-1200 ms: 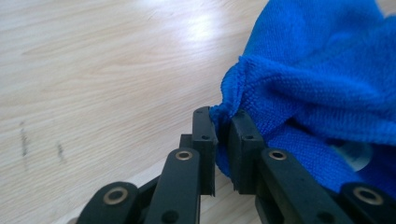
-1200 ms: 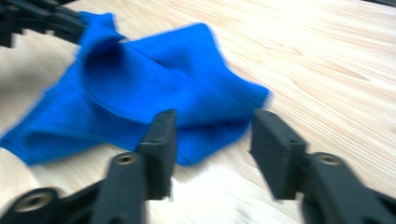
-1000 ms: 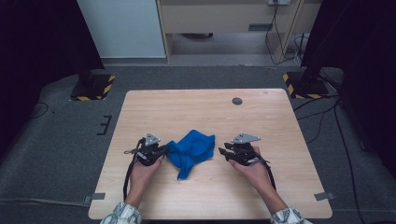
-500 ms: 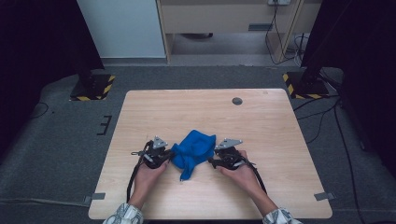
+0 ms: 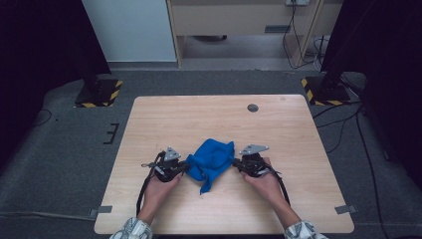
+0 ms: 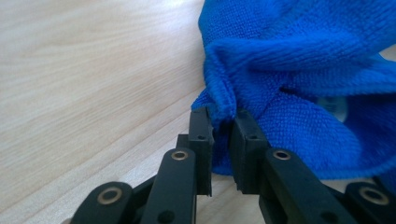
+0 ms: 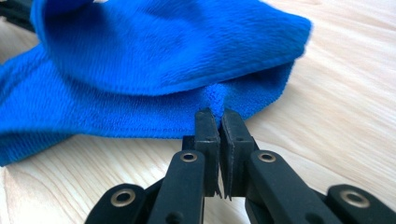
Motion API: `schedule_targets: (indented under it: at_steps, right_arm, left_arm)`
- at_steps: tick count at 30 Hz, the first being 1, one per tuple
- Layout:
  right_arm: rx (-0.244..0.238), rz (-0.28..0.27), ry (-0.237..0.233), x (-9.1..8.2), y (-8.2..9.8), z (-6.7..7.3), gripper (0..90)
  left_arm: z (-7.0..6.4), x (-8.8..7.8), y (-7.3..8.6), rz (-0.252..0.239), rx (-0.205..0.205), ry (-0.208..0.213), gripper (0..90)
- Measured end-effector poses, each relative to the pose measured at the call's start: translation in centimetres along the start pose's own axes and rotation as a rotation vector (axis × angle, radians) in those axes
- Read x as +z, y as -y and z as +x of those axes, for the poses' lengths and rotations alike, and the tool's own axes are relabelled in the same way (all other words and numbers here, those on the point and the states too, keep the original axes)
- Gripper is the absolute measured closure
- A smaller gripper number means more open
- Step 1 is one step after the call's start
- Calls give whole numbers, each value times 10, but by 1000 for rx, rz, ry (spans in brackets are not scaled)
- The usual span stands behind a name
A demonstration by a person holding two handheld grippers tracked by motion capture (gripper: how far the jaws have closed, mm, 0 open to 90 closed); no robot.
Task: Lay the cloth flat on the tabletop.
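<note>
A blue microfibre cloth [image 5: 211,160] lies crumpled on the wooden table [image 5: 199,117], a little toward six o'clock from the tabletop's middle. Its pile is short, looped and fuzzy, and its folds make soft rounded ridges; one narrow corner trails toward six o'clock. The tabletop is pale wood-grain laminate, smooth, with rounded corners.

The left gripper [image 5: 183,167] sits at the cloth's nine o'clock side. In the left gripper view its black jaws are pressed together on a puckered fold of the cloth [image 6: 299,79], the fabric bunching just above the left gripper [image 6: 223,122] tips. The right gripper [image 5: 236,164] sits at the cloth's three o'clock side; its jaws have just been closing and, in the right gripper view, the right gripper [image 7: 218,119] pinches a thin hem of the cloth [image 7: 163,56] between nearly touching pads. Both grippers carry grey three-cornered plates and trailing black cables.

A small dark round disc [image 5: 253,107] is set in the tabletop toward one o'clock from the cloth, well apart from it. Bare wood spreads wide toward twelve o'clock and to both side edges; toward six o'clock the forearms lie over the table's near edge. Grey carpet [image 5: 69,149] surrounds the table.
</note>
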State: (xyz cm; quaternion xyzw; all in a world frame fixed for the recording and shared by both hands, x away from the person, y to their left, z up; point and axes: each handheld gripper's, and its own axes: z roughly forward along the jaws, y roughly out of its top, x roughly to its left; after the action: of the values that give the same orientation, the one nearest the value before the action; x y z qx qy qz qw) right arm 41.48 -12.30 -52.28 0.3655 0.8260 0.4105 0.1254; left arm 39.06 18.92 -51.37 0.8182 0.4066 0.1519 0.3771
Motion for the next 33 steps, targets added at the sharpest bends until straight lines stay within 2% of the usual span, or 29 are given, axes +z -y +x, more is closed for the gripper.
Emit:
schedule_targets:
  at_steps: [3,7,11,12,15,18,22,26,29,33]
  right_arm:
    - [27,-1,5,-11,2,-12,872]
    - [50,27,3,-23,8,-22,873]
    - [49,53,8,-28,11,-24,873]
    - [55,78,12,-30,13,-24,873]
    - [49,102,18,-32,15,-24,874]
    - [53,103,30,-36,15,-29,873]
    - [64,97,31,-35,18,-35,856]
    - [62,57,27,-35,15,-33,759]
    - [63,47,19,-36,13,-31,711]
    - [50,37,11,-33,12,-28,676]
  left_arm:
    - [-1,-4,-1,-3,9,-9,787]
    - [5,-2,2,19,-14,-23,782]
    - [9,-3,3,37,-30,-36,779]
    - [13,-3,5,46,-47,-49,779]
    - [18,-6,6,40,-67,-57,780]
    - [20,-7,7,28,-75,-51,767]
    - [19,-7,6,4,-58,-54,651]
    - [19,-8,6,-16,-58,-55,478]
    - [18,-8,7,-11,-51,-45,423]
    - [15,-9,6,-34,-24,-22,346]
